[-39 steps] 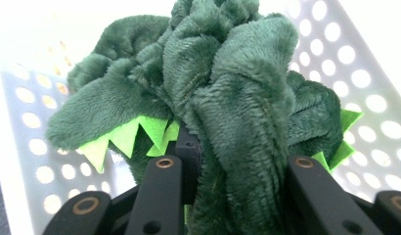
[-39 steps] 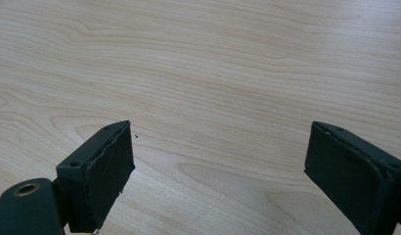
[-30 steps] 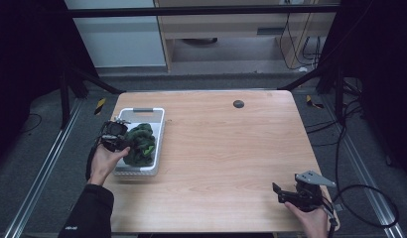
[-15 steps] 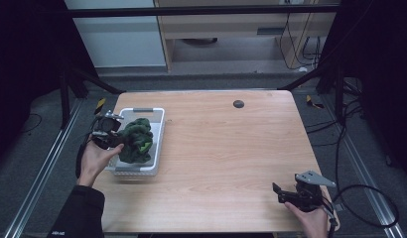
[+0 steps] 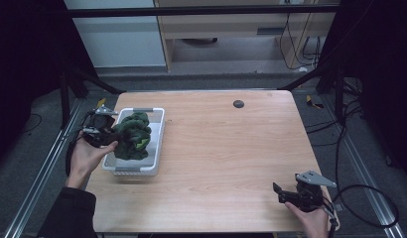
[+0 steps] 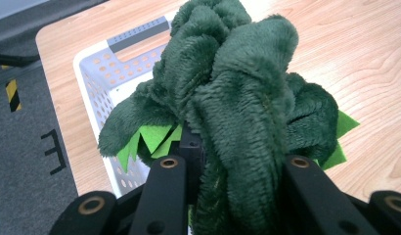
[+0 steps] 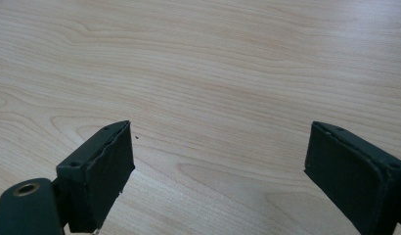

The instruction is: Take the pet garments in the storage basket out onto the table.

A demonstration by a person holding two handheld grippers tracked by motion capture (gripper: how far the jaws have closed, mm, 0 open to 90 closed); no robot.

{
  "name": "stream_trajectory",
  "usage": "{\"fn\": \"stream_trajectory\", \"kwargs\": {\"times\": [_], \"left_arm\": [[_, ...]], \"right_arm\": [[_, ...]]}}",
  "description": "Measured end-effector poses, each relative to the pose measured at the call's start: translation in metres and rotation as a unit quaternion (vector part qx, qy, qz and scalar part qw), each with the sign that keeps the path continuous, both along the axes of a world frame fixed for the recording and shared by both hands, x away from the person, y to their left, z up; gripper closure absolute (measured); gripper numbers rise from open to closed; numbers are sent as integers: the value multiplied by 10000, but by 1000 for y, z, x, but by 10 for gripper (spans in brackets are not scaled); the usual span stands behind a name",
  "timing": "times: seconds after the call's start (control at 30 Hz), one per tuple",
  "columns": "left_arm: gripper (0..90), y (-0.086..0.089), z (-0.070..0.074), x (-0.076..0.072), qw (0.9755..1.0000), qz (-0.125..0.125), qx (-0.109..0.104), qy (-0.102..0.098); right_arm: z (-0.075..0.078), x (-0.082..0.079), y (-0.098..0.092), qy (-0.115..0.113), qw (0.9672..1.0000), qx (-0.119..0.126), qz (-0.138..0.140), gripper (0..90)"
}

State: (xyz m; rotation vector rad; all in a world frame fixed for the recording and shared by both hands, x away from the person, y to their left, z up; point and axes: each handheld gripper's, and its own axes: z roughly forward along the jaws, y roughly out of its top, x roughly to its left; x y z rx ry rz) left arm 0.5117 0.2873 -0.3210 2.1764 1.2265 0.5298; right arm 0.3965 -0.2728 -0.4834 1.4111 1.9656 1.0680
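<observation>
A dark green plush toy (image 5: 132,136) with bright green felt spikes hangs above the white perforated basket (image 5: 157,144) at the table's left side. My left gripper (image 5: 109,135) is shut on it from the left, held in a hand. In the left gripper view the plush toy (image 6: 237,98) bulges between the two black jaws, and the basket (image 6: 98,73) lies below it. My right gripper (image 5: 286,194) rests low near the table's front right corner, open. In the right gripper view its fingers (image 7: 103,169) stand wide apart over bare wood, nothing between them.
A small dark round disc (image 5: 238,104) sits on the wooden table (image 5: 221,148) near its far edge. Black frame posts and cables stand around the table on the grey floor. A yellow-black marker lies on the floor at the far left.
My left gripper has lifted the green plush toy up out of the basket and drawn it slightly left. The right gripper has stayed where it was.
</observation>
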Motion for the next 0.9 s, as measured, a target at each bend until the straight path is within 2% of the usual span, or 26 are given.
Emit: {"fn": "stream_trajectory", "kwargs": {"times": [0.3,0.57,0.9], "left_arm": [[726,-4,16,-10,9999,-133,43,-84],[726,-11,31,-21,9991,-355,124,-195],[725,-22,42,-30,9975,-633,167,-247]], "right_arm": [[1,0,0,-8,10000,9,-4,107],[1,-1,0,-22,10000,9,-9,107],[1,-1,0,-31,10000,12,-18,106]]}}
